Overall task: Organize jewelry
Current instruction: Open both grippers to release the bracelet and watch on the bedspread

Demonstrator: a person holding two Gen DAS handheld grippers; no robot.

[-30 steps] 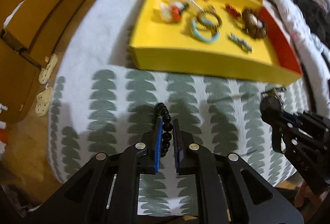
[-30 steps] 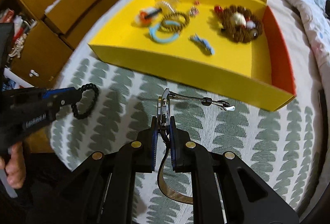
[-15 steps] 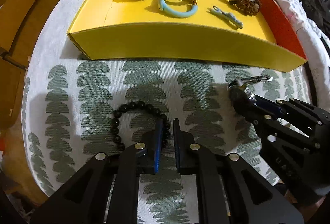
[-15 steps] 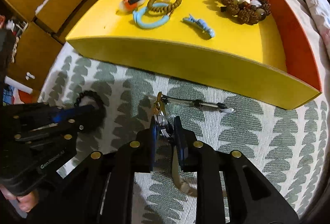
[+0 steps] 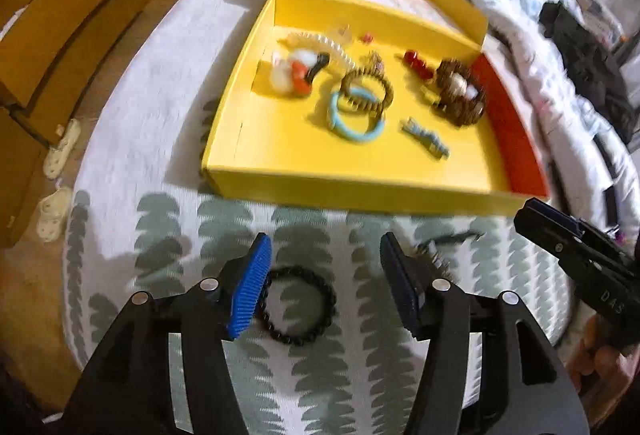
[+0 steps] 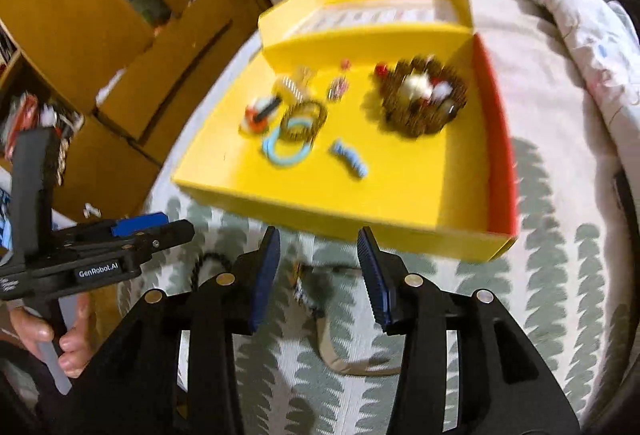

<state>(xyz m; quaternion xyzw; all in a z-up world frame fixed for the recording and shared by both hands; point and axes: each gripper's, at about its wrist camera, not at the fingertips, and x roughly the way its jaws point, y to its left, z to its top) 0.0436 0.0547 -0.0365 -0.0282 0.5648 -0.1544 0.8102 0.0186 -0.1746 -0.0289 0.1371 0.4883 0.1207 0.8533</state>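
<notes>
The left gripper (image 5: 324,275) has just been opening its jaws and now stands released above the black bead bracelet (image 5: 298,309), which lies flat on the leaf-patterned cover (image 5: 168,235), free of both pads. The right gripper (image 6: 318,275) has likewise just been spreading; a metal clasp piece with a tan strap (image 6: 340,351) lies on the cover beneath the gap, not pinched. Beyond both sits the big yellow tray (image 5: 344,191) with its red right wall, its near wall standing between the grippers and the jewelry inside. In it, from large to small: a brown bead cluster (image 5: 460,95), a brown bead ring (image 5: 366,93) overlapping a light blue bangle (image 5: 354,127), a white and orange piece (image 5: 294,73), a blue clip (image 5: 428,141). Wooden furniture (image 5: 60,15) lies left, rumpled bedding (image 5: 540,35) right
</notes>
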